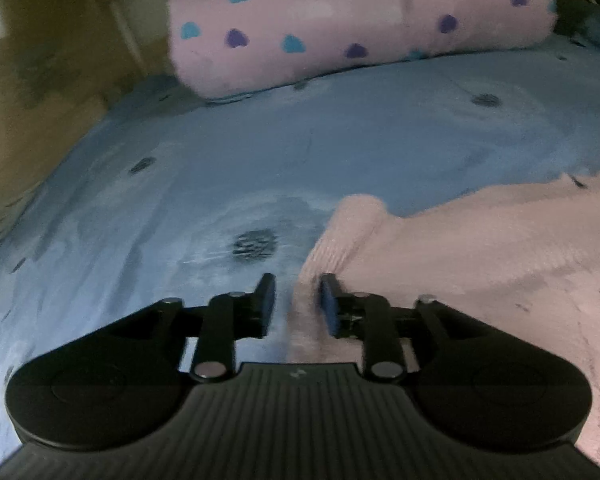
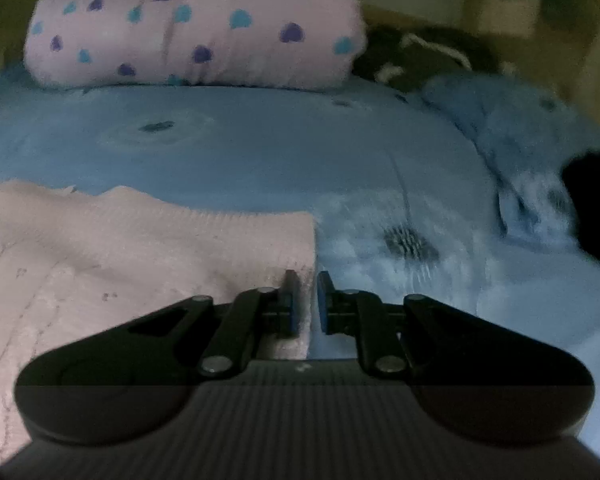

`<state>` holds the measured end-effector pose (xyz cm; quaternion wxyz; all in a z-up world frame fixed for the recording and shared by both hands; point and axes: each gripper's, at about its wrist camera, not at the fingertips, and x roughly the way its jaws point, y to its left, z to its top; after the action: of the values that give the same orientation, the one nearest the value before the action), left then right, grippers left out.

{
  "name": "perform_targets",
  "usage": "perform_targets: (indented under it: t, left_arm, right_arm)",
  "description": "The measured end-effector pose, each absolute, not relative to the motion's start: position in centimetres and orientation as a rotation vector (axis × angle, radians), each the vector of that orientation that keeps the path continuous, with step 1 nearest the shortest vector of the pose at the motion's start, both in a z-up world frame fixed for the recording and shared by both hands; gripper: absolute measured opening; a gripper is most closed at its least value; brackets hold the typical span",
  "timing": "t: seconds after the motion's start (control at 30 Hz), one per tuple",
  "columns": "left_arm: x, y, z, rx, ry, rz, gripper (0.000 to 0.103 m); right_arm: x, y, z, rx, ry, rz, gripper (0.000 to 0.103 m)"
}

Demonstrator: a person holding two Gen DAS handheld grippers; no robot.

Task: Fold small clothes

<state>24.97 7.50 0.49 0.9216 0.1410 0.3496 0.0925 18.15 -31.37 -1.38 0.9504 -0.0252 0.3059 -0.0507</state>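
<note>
**Pink knit lay between both sets of jaws on the bed**

A blue bedspread [image 1: 260,152] covered the bed, with a heart-print pillow [image 1: 340,20] at its far end. The pink knit garment [image 1: 480,248] lay near, its left sleeve edge between the left gripper [image 1: 298,304] jaws, which stood partly open, not pinching. The right gripper [image 2: 308,300] jaws were nearly closed on the garment's right edge.

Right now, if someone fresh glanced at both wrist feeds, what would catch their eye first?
Probably the pink blanket with blue and purple hearts, bundled at the far end of the blue bedspread. Next, the pale pink knitted garment lying flat on the near part of the bed. The left gripper sits at its left edge with a fold of knit between the open jaws, and the right gripper is pinched on its right edge.
</note>
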Motion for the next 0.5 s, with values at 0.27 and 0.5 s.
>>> perform_targets:
  t: [0.27, 0.5]
  left_arm:
    - [21.1, 10.0, 3.5, 0.23, 0.681, 0.226, 0.06]
    - [15.7, 8.9, 4.8, 0.248, 0.737, 0.133, 0.063]
  right_arm:
    - [16.0, -32.7, 0.5, 0.021, 0.597, -0.105, 0.015]
    - [12.2, -32.2, 2.8, 0.053, 0.597, -0.036, 0.015]
